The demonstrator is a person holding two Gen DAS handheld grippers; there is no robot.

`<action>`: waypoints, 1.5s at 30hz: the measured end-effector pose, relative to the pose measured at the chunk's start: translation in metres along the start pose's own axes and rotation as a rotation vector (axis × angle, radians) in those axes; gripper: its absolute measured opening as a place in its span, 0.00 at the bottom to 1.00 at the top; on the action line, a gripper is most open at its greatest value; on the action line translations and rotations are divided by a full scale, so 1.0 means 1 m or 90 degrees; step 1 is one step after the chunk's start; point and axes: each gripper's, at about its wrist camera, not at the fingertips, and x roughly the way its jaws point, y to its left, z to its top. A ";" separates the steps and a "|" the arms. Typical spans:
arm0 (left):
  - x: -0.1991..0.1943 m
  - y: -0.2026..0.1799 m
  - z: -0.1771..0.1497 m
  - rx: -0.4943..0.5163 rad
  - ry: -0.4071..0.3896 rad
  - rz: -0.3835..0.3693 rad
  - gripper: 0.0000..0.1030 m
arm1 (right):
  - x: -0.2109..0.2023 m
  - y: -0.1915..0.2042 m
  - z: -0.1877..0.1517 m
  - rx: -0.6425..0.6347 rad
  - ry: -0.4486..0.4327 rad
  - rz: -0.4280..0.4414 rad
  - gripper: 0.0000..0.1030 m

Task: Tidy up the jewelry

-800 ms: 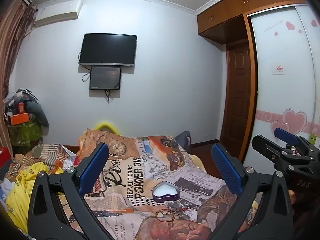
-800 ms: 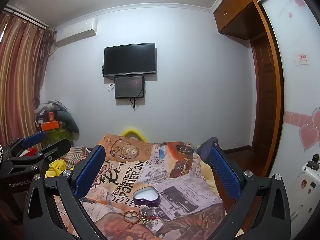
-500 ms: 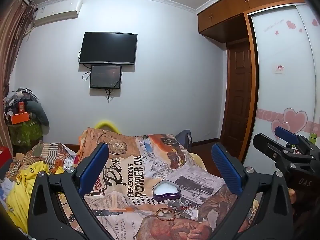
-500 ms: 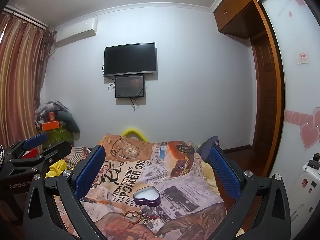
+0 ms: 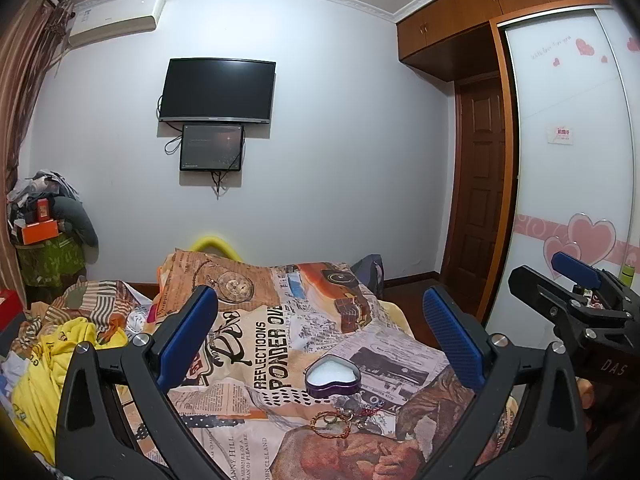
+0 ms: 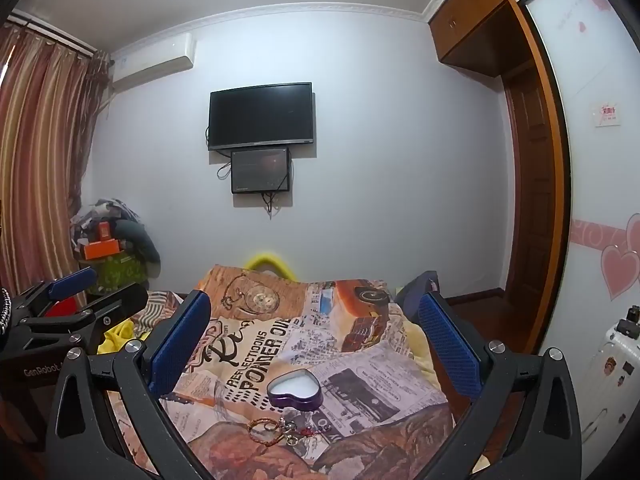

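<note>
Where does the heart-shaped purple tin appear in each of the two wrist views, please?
Left wrist view: the heart-shaped purple tin sits low, just right of centre, on the printed bedspread.
Right wrist view: the tin sits low, slightly left of centre.
Shared landmark: the jewelry pile lies just in front of it in both.

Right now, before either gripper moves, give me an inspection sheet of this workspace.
Surface: bed blanket with newspaper print, rumpled.
Job's things: heart-shaped tin, open, white inside; jewelry pile lies on the blanket just in front of it.
Clutter: yellow garment beside the blanket; clothes heap in the corner.
Grippers: left gripper and right gripper open, both empty, above the bed.
Cables: loose cables hang under the wall screens.
Surroundings: TV, air conditioner, wardrobe.
</note>
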 end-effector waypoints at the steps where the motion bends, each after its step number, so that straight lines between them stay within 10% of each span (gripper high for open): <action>1: 0.000 -0.001 0.000 0.001 0.001 0.000 1.00 | -0.001 -0.004 0.000 0.000 0.000 0.001 1.00; 45: 0.007 0.001 -0.002 0.000 0.023 0.000 1.00 | 0.000 -0.002 -0.005 0.003 0.008 0.002 1.00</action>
